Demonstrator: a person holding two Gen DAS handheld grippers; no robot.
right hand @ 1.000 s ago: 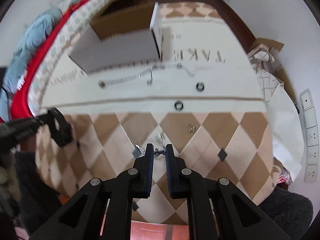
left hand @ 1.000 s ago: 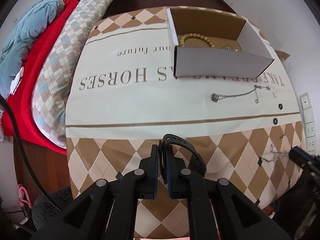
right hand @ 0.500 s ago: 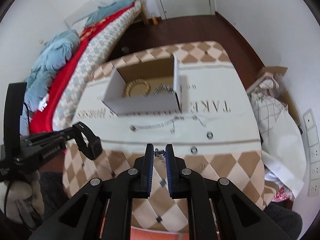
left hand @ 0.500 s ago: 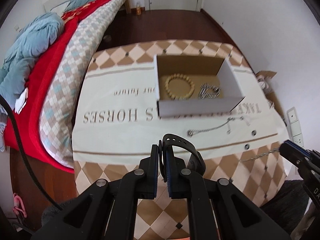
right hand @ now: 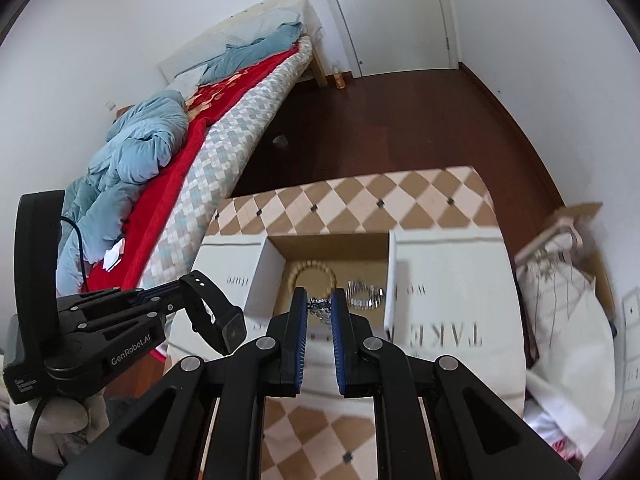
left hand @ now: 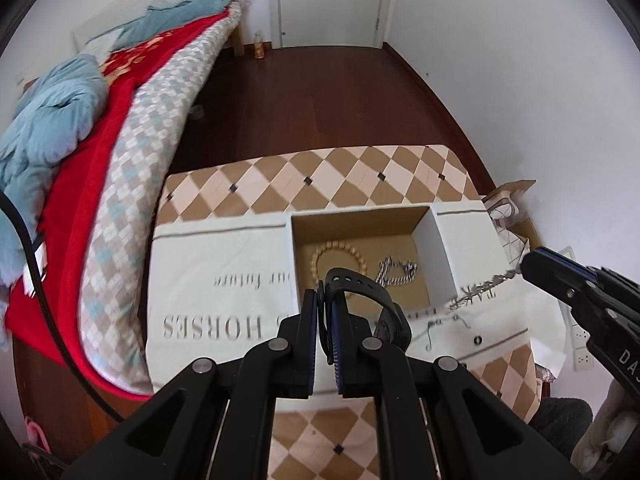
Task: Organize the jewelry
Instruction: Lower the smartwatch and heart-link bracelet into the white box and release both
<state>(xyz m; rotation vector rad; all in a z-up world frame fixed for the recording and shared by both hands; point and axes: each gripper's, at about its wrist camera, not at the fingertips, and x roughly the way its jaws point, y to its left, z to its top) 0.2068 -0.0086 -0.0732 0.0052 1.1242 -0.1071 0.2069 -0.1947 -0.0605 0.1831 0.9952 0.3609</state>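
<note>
At centre frame the open cardboard box (left hand: 436, 236) already holds a wooden bead bracelet (left hand: 338, 258) and a silver link bracelet (left hand: 396, 272), while the left gripper (left hand: 325, 320) clamps a black watch (left hand: 372, 300), the right gripper (right hand: 319, 312) pinches a silver chain (right hand: 318, 306), and a thin necklace (left hand: 440, 322) awaits.

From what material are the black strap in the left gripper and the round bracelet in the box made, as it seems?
Black strap: probably matte rubber or silicone; it bends in a smooth loop and has punched holes. Round bracelet: likely wood, since its beads are pale tan and dull; the blur leaves this open.
</note>
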